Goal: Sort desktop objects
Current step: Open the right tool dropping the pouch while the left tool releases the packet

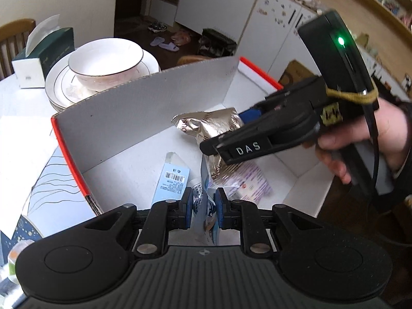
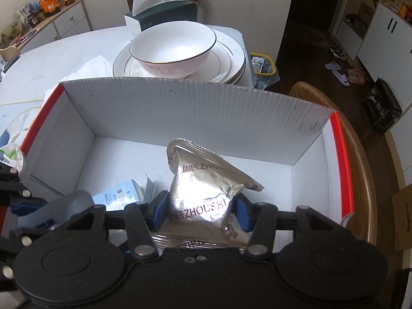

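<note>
A white cardboard box [image 1: 144, 108] [image 2: 195, 108] with red edges stands on the table. My left gripper [image 1: 204, 206] is shut on a thin blue-and-white packet [image 1: 206, 213], held edge-on over the box. My right gripper [image 2: 202, 212] [image 1: 231, 144] is shut on a silver foil packet [image 2: 206, 182] [image 1: 208, 126] and holds it inside the box, above its floor. On the box floor lie a light blue small carton [image 1: 173, 182] [image 2: 118, 195] and a pink-printed packet [image 1: 251, 180].
Behind the box, a white bowl [image 1: 105, 61] [image 2: 175, 49] sits on stacked plates [image 2: 226, 59], with a dark green tissue box [image 1: 43, 54] [image 2: 164, 13] beyond. A wooden chair back [image 2: 358, 154] curves along the box's right side. A person's hand [image 1: 360, 139] holds the right gripper.
</note>
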{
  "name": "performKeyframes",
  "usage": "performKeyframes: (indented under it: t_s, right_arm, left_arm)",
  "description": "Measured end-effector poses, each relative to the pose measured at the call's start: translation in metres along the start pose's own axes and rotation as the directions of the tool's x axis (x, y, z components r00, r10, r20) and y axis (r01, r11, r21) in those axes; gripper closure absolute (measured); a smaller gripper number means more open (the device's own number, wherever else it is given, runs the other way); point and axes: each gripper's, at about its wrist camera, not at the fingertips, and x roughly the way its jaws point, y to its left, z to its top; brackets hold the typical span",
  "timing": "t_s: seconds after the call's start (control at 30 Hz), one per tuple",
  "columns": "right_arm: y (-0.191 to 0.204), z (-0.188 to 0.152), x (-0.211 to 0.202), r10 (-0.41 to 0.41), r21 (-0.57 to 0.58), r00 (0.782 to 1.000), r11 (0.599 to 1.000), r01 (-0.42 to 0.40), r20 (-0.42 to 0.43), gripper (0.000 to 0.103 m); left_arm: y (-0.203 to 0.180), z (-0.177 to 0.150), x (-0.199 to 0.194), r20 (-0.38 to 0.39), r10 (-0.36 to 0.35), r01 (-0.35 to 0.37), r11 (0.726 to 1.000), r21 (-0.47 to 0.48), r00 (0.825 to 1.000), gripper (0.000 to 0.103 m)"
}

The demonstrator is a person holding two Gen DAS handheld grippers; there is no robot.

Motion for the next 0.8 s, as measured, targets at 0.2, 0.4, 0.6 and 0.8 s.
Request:
performKeyframes:
  t_s: [0.2, 0.4, 0.6, 0.8]
  right_arm:
    - [-0.001, -0.003, 0.004, 0.002, 0.005, 1.000, 1.000, -0.002, -0.013, 0.051]
    - [-0.002, -0.005, 0.001, 0.006, 0.009, 1.000, 1.000, -0.006, -0.008, 0.048]
    - [-0.003, -0.009, -0.008, 0.007, 0.015, 1.000, 1.000, -0.007, 0.008, 0.042]
    - [-0.005, -0.012, -0.027, 0.022, 0.023, 0.999, 0.999, -0.023, 0.045, 0.039]
  left_arm:
    - [-0.001, 0.000, 0.006, -0.024, 0.002, -0.002, 1.000, 0.017, 1.000, 0.086]
    - [-0.004, -0.002, 0.004, -0.026, -0.003, 0.004, 0.999, 0.037, 1.000, 0.076]
    - [-0.012, -0.003, -0.008, 0.013, -0.017, 0.016, 0.998, 0.063, 1.000, 0.047]
    - [-0.013, -0.006, -0.020, 0.051, -0.003, 0.000, 0.998, 0.057, 0.999, 0.039]
